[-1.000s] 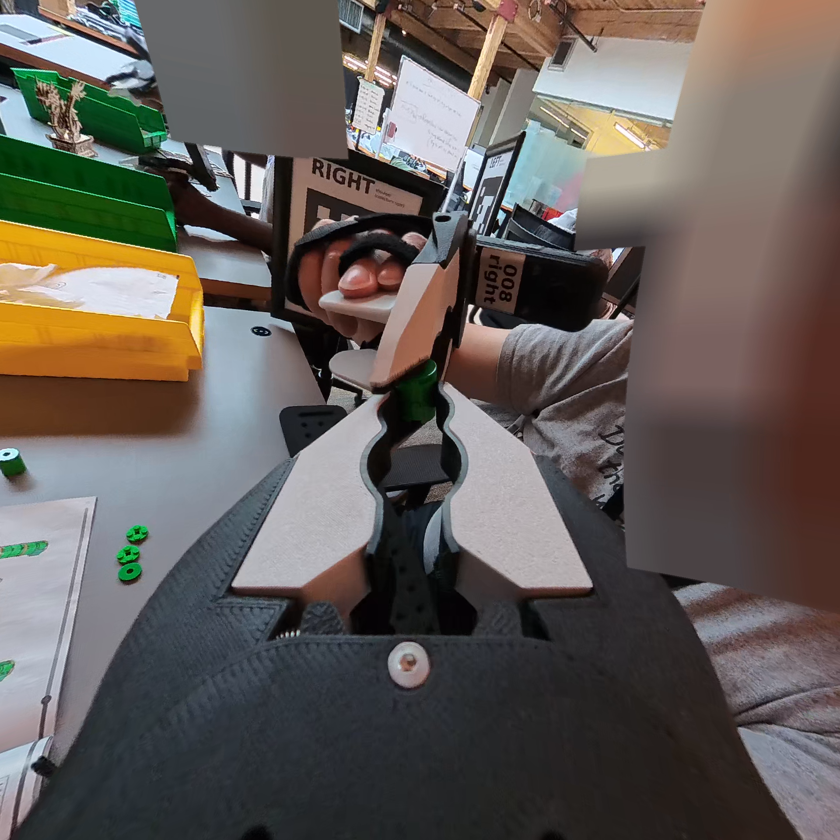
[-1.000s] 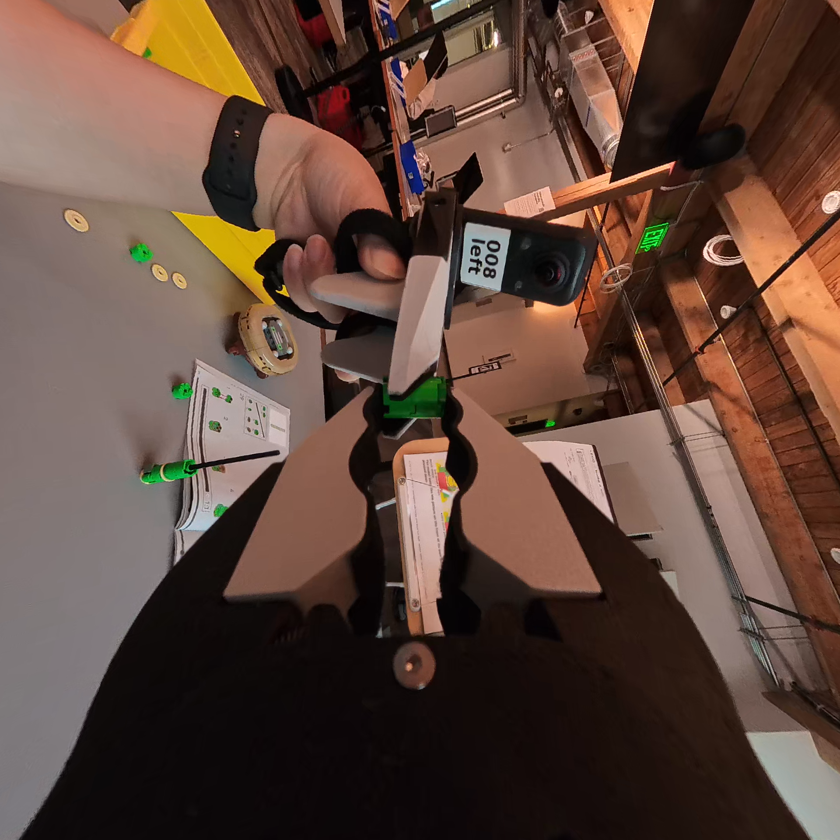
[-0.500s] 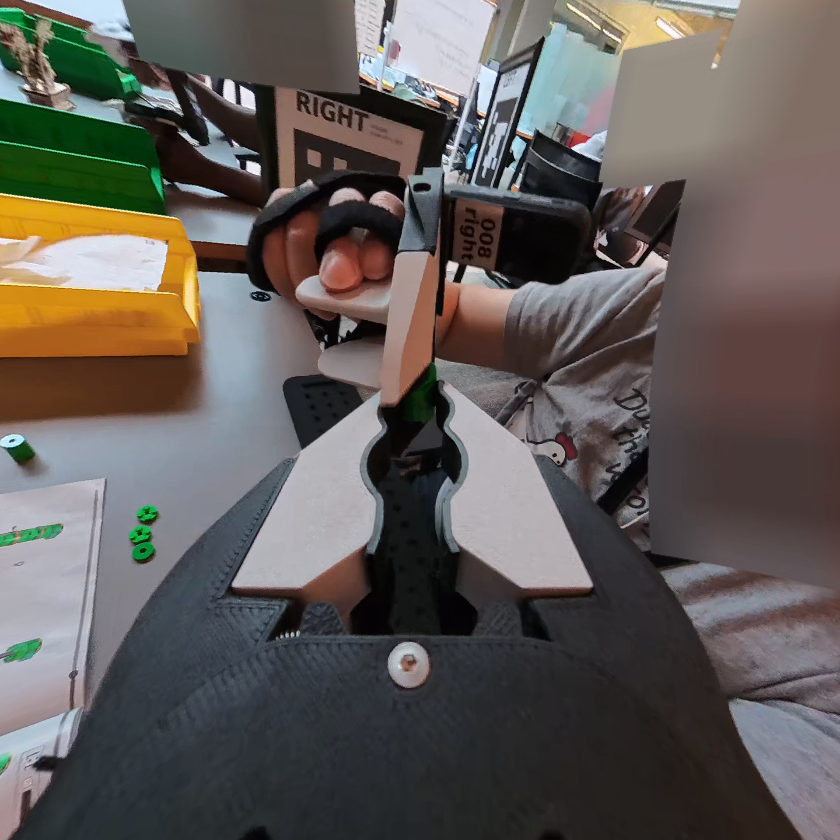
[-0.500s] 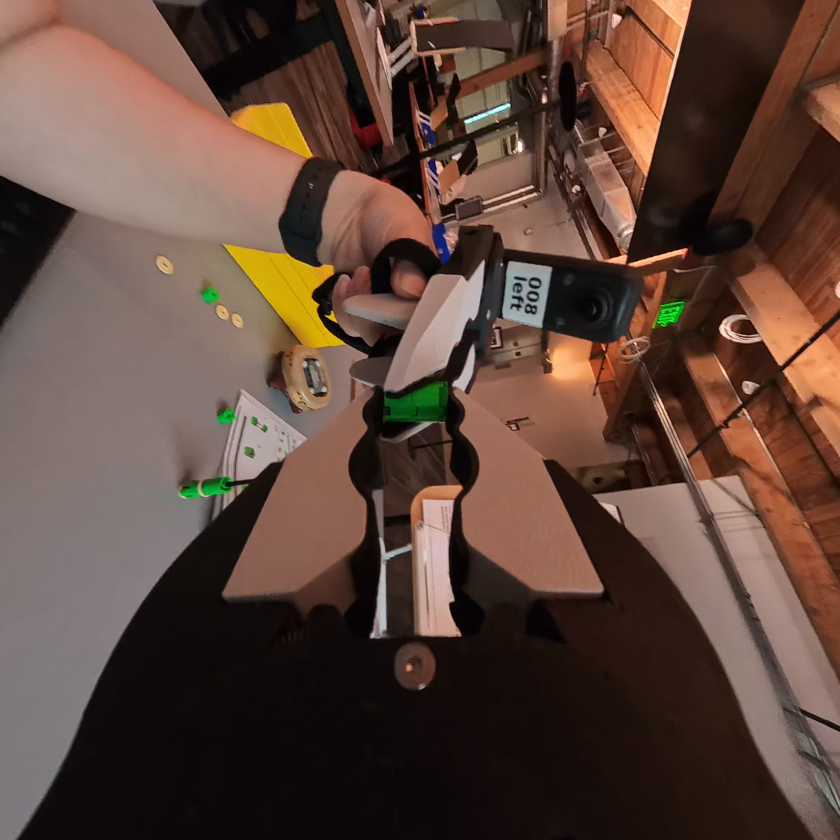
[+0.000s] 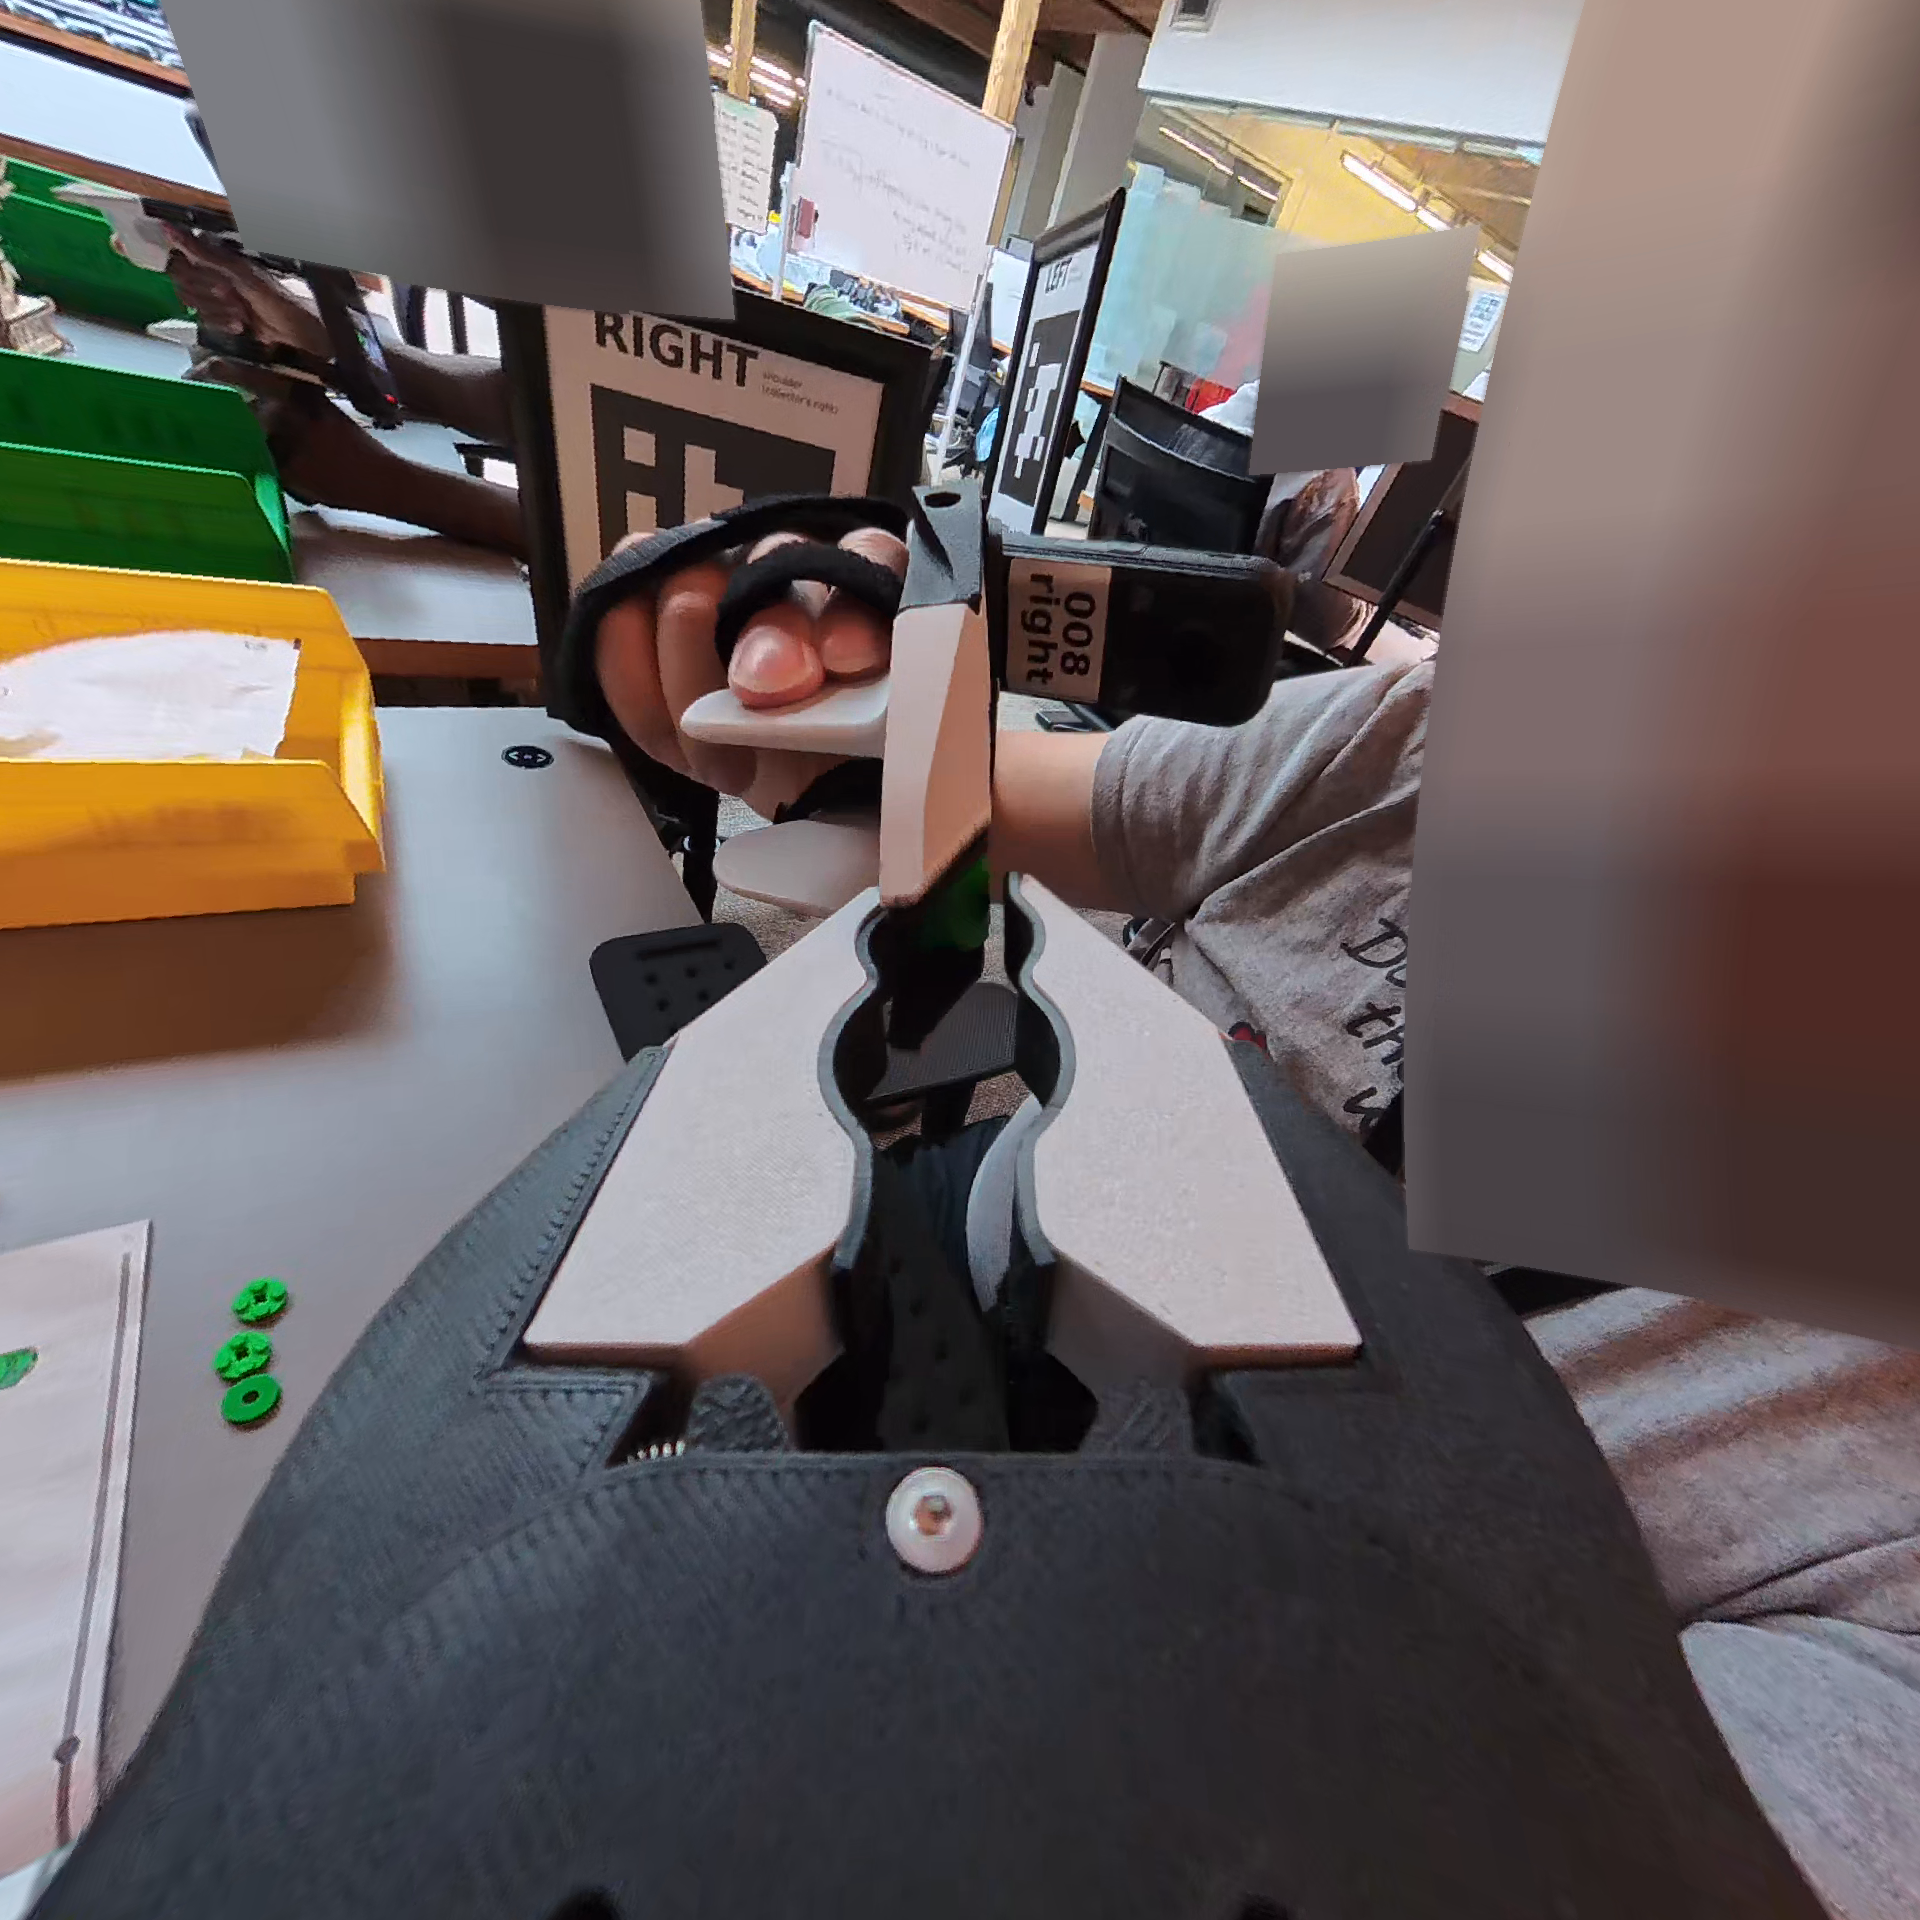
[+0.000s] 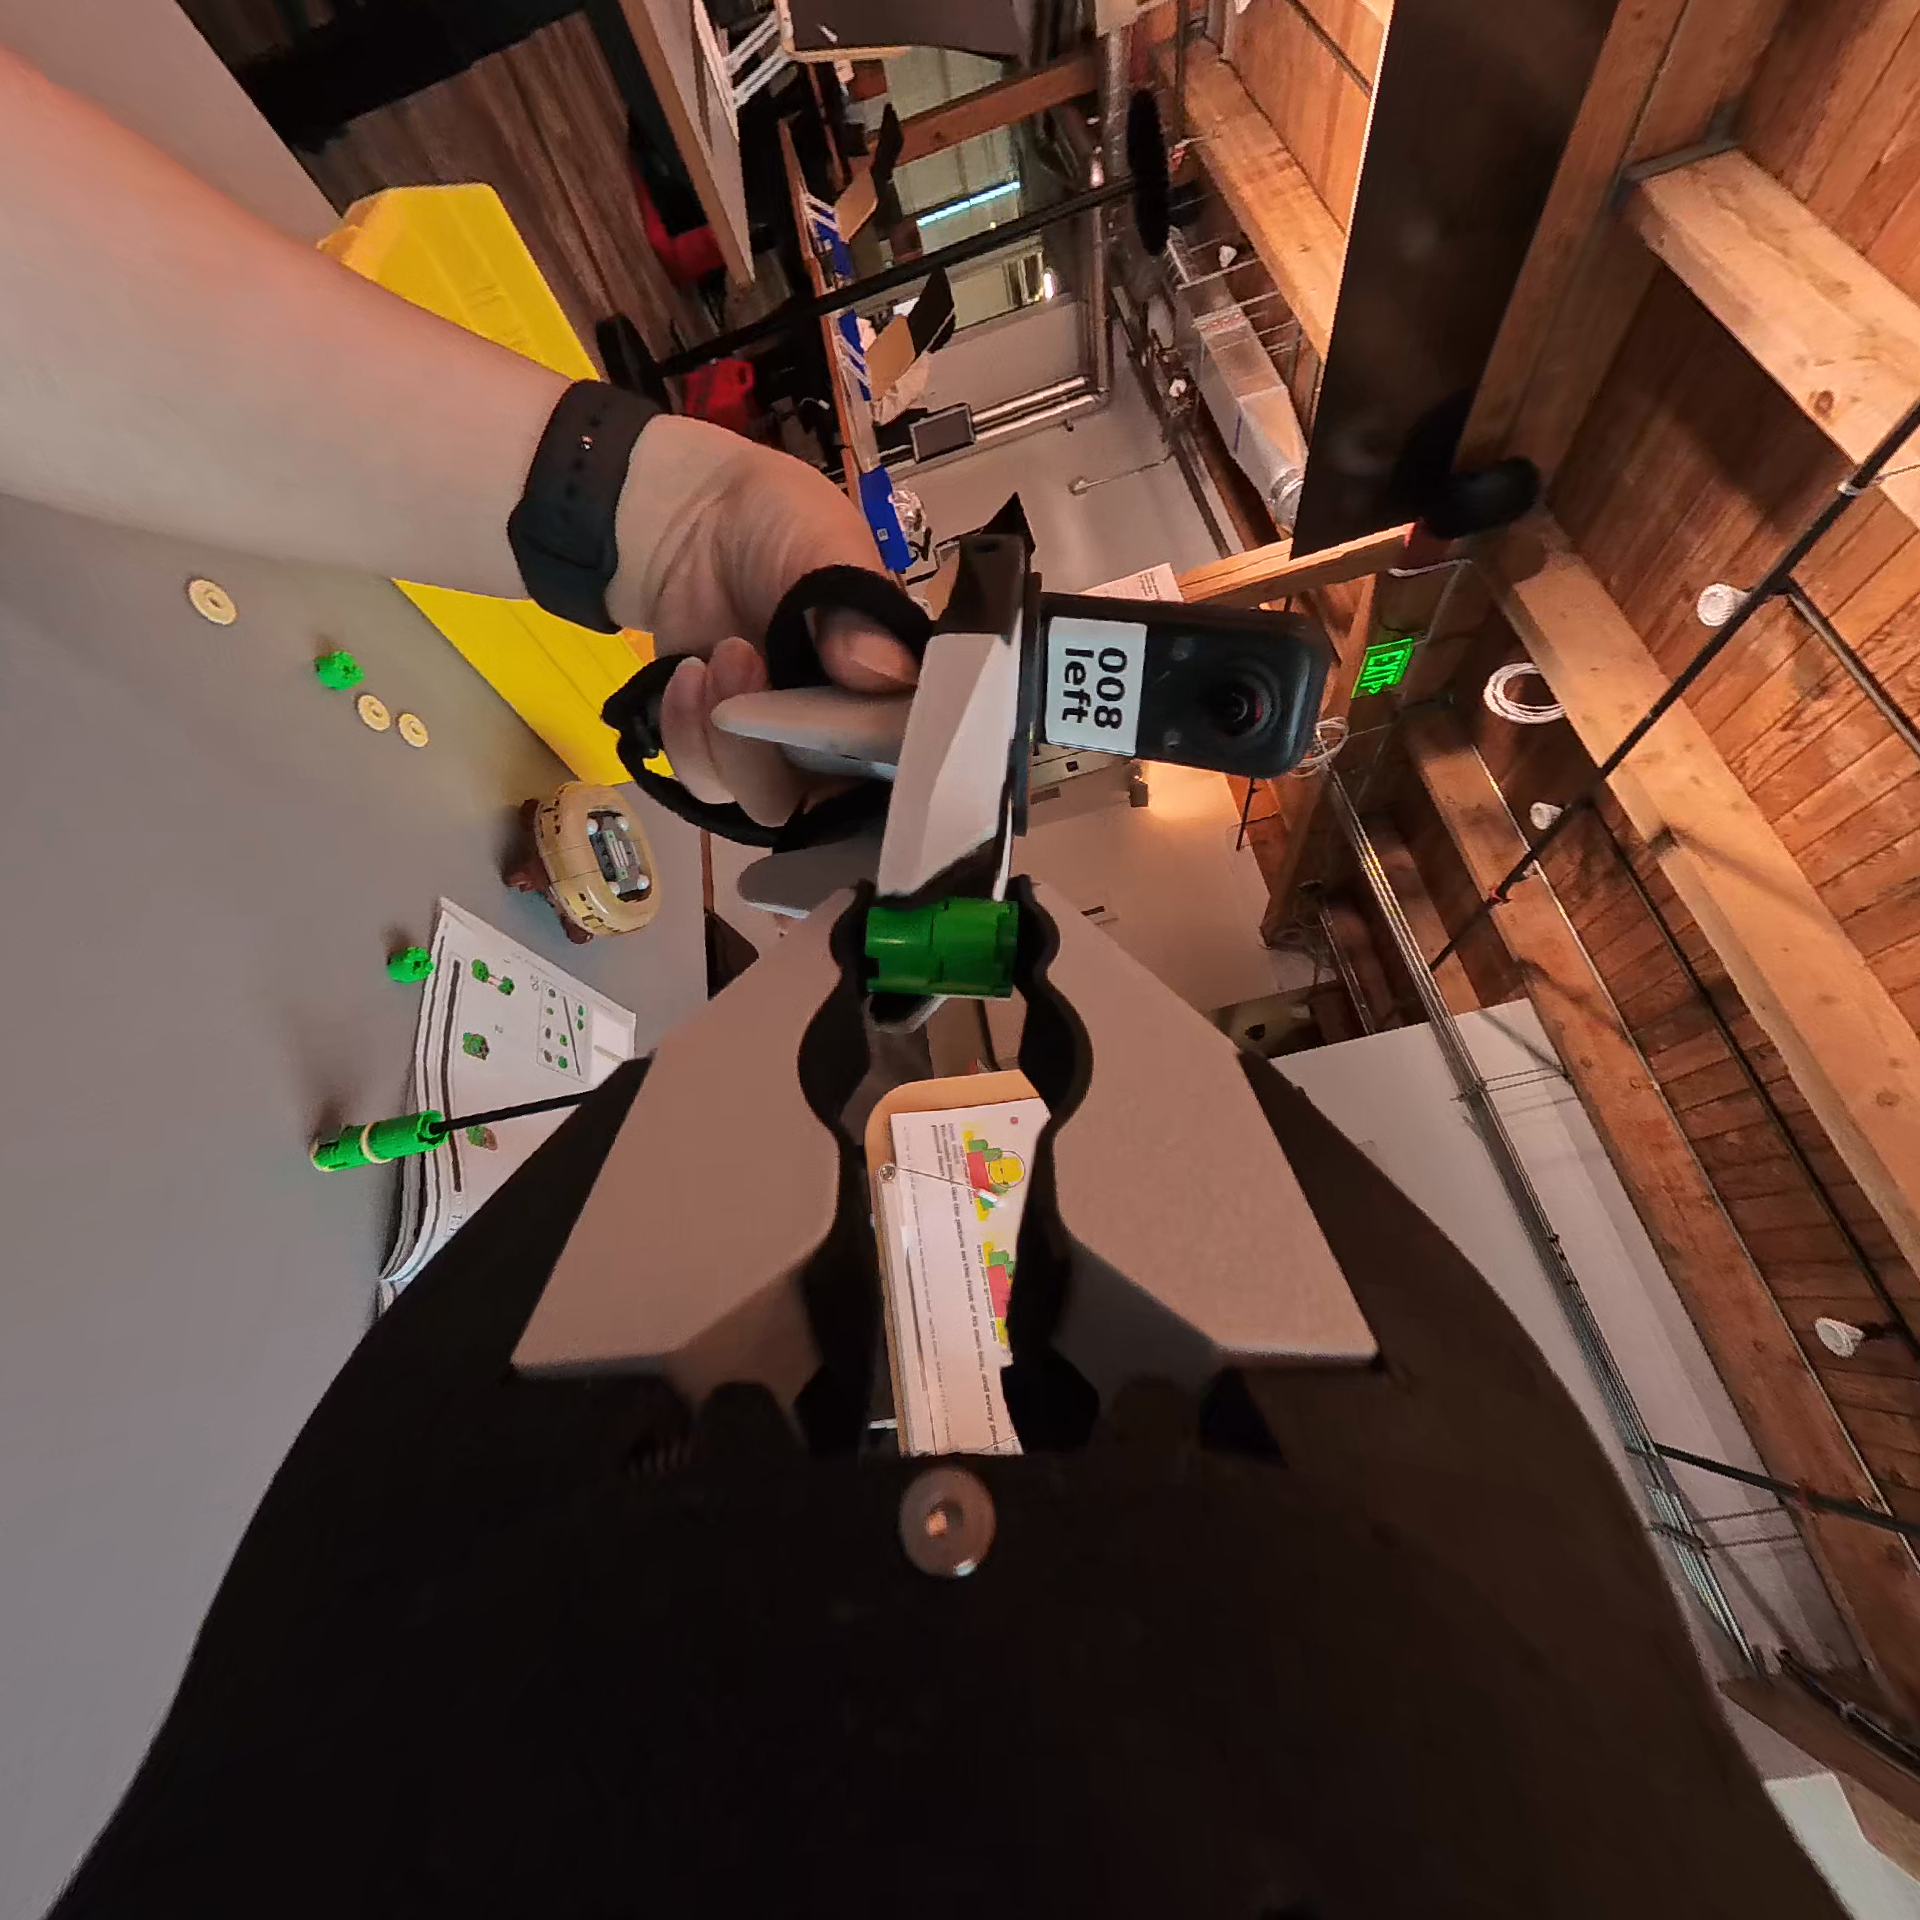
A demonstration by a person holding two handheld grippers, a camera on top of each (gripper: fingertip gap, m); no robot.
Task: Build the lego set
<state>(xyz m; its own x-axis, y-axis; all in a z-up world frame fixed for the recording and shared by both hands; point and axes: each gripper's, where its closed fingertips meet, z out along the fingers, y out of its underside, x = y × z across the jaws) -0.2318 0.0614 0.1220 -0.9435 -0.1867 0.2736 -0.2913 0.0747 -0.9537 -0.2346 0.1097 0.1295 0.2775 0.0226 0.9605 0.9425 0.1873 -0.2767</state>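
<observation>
- The tabletop [image 5: 312, 1091] is dark in the left wrist view and grey in the right wrist view, and it carries everything loose in the scene.
- A yellow bin [image 5: 187, 821] sits on its far left side with white paper inside; green bins [image 5: 125, 478] stand behind it.
- The left claw [image 5: 940, 925] fills the lower part of its own view. Its two pale fingers are drawn close together, with the green lego piece [image 5: 961, 914] at their tips, though the other claw's finger hides much of the contact here.
- The right claw [image 6: 940, 940] is narrowed onto the same green lego piece [image 6: 940, 948], which spans the gap between its fingertips and touches both. The piece is held up in the air, off the tabletop, between the two claws, which meet tip to tip and crosswise.
- A hand [image 6: 748, 582] with a dark wristband grips the left claw's handle, seen in the right wrist view; another hand [image 5: 727, 644] grips the right one, seen in the left wrist view.
- An open instruction booklet [image 6: 499, 1049] lies on the tabletop, with a green-ended black rod [image 6: 416, 1135] resting across its edge.
- A round tan and brown lego sub-assembly [image 6: 592, 857] stands near the booklet.
- Three small green round pieces [image 5: 249, 1351] lie in a row beside a booklet page.
- Small tan discs [image 6: 390, 717] and loose green bits [image 6: 338, 668] are scattered farther off.
</observation>
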